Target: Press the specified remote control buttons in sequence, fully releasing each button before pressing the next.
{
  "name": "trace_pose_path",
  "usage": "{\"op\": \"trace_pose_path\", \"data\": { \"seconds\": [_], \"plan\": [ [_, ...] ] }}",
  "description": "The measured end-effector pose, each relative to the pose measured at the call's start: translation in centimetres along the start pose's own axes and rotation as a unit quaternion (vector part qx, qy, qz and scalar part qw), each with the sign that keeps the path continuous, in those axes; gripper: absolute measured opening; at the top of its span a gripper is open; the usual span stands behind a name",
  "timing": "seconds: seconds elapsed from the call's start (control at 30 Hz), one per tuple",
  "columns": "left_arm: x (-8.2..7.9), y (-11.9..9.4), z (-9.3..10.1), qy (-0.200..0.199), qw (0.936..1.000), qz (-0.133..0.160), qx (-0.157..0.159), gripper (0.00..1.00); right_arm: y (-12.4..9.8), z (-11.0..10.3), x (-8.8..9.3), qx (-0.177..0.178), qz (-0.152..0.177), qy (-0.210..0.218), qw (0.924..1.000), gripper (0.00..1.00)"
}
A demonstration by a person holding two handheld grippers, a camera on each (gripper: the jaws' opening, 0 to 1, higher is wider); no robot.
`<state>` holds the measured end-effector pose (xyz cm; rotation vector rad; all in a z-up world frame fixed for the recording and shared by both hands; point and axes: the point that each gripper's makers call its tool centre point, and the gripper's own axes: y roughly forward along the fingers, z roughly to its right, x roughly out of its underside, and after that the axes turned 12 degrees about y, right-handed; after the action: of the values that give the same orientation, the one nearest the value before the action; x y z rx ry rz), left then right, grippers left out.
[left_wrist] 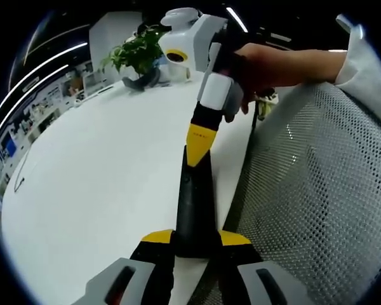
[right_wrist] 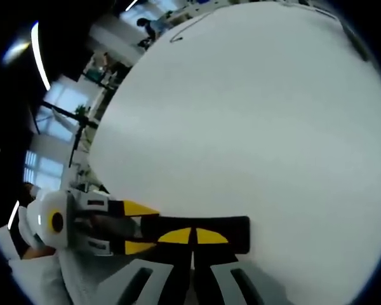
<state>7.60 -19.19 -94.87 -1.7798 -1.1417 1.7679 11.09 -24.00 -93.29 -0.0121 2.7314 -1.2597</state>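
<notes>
A long black remote control (left_wrist: 193, 203) is held out over the white table (left_wrist: 95, 178). My left gripper (left_wrist: 195, 238) is shut on its near end, one yellow-tipped jaw on each side. My right gripper (left_wrist: 197, 143), held by a person's hand, comes down from above with its jaws shut, and its yellow tips meet the remote's far end. In the right gripper view, my right gripper (right_wrist: 192, 236) has its shut tips down on the face of the remote (right_wrist: 238, 232). My left gripper (right_wrist: 134, 227) clamps that remote from the left. The buttons are hidden.
A grey mesh chair back (left_wrist: 311, 190) stands close along the table's right edge. A potted green plant (left_wrist: 136, 54) and a dark object (left_wrist: 140, 82) sit at the table's far end. The wide white tabletop (right_wrist: 241, 114) stretches beyond the remote.
</notes>
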Motion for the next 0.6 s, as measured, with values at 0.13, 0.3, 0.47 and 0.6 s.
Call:
{"op": "trace_pose_path", "data": {
  "seconds": [0.13,0.3,0.47,0.6],
  "plan": [
    [-0.14,0.09,0.17,0.012,0.9999,-0.001,0.001,0.24,0.06,-0.42,-0.07,-0.013,0.002,0.001,0.9999,0.00],
    [-0.20,0.12,0.24,0.008,1.0000,0.000,0.004,0.24,0.42,-0.41,0.18,-0.008,-0.007,-0.005,0.9999,0.00],
    [-0.30,0.16,0.43,0.009,0.9999,0.001,0.006,0.24,0.64,-0.72,0.34,-0.011,-0.012,-0.012,0.9998,0.00],
    [-0.40,0.21,0.54,0.010,0.9999,0.003,0.008,0.24,0.84,-0.93,0.31,-0.019,-0.013,-0.012,0.9997,0.00]
  ]
}}
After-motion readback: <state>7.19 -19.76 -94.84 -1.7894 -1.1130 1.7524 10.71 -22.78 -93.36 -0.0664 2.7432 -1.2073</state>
